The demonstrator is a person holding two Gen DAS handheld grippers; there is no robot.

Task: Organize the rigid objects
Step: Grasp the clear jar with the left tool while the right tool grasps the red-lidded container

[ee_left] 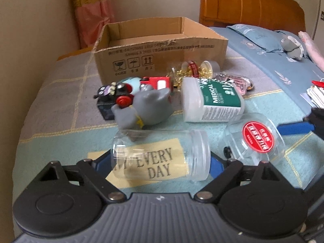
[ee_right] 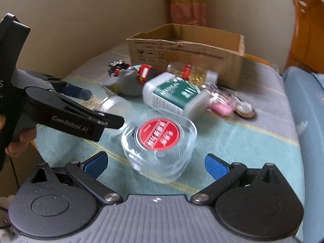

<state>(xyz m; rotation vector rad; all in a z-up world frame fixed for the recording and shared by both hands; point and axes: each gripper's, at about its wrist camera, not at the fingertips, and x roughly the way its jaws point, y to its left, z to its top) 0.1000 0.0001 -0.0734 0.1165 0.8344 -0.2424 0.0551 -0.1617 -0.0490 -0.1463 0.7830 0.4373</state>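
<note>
A clear jar (ee_left: 162,162) labelled "EVERY DAY" lies on its side on the bed. My left gripper (ee_left: 160,162) spans it lengthwise, its blue pads set against the bottom and the threaded mouth. In the right wrist view the left gripper (ee_right: 104,108) reaches in from the left over that jar (ee_right: 115,107). A clear tub with a round red label (ee_right: 160,141) sits between the wide-apart pads of my right gripper (ee_right: 156,165), touching neither. The same tub (ee_left: 257,139) lies right of the jar.
An open cardboard box (ee_left: 162,46) stands at the back. In front of it lie a white bottle with a green label (ee_left: 212,101), a grey toy figure (ee_left: 149,109), a red toy vehicle (ee_left: 158,82) and a jar of gold beads (ee_left: 194,68). A pillow (ee_left: 263,38) lies far right.
</note>
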